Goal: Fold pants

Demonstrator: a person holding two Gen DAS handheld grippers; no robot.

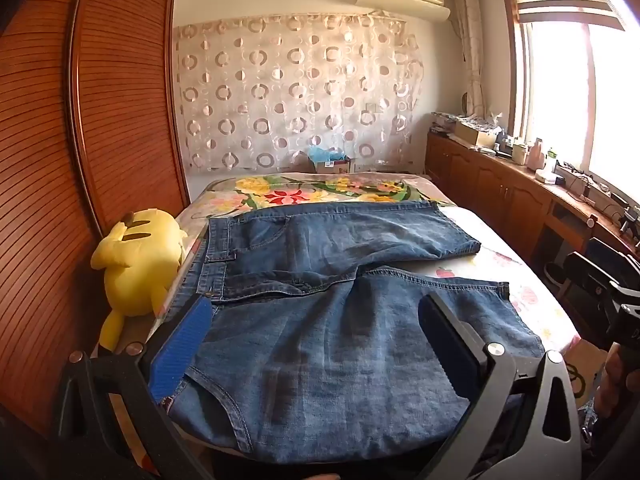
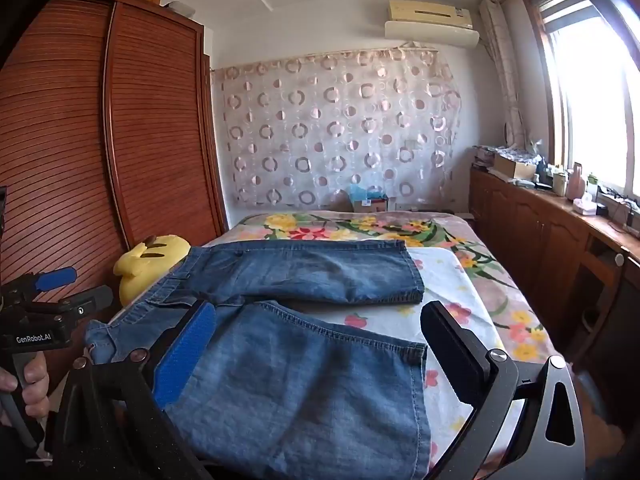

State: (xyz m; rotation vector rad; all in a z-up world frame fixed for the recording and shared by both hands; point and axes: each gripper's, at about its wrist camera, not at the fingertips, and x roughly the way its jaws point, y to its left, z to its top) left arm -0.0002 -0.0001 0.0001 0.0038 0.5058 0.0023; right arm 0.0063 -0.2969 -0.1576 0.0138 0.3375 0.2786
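Observation:
Blue denim pants (image 1: pixel 320 320) lie flat on the bed, waistband to the left, both short legs stretching right; they also show in the right wrist view (image 2: pixel 304 360). My left gripper (image 1: pixel 316 320) is open wide above the near leg and hip, holding nothing. Its blue pad (image 1: pixel 182 348) is at the left, its black finger (image 1: pixel 448 340) at the right. My right gripper (image 2: pixel 320 328) is open wide above the near leg's hem end, empty. The left gripper also shows at the left edge of the right wrist view (image 2: pixel 60 284).
A yellow plush toy (image 1: pixel 136 260) lies at the bed's left edge beside the waistband. A wooden wardrobe (image 1: pixel 80 140) stands left. A flowered bedspread (image 1: pixel 320 190) covers the bed. A cluttered wooden cabinet (image 1: pixel 520 184) runs along the right under the window.

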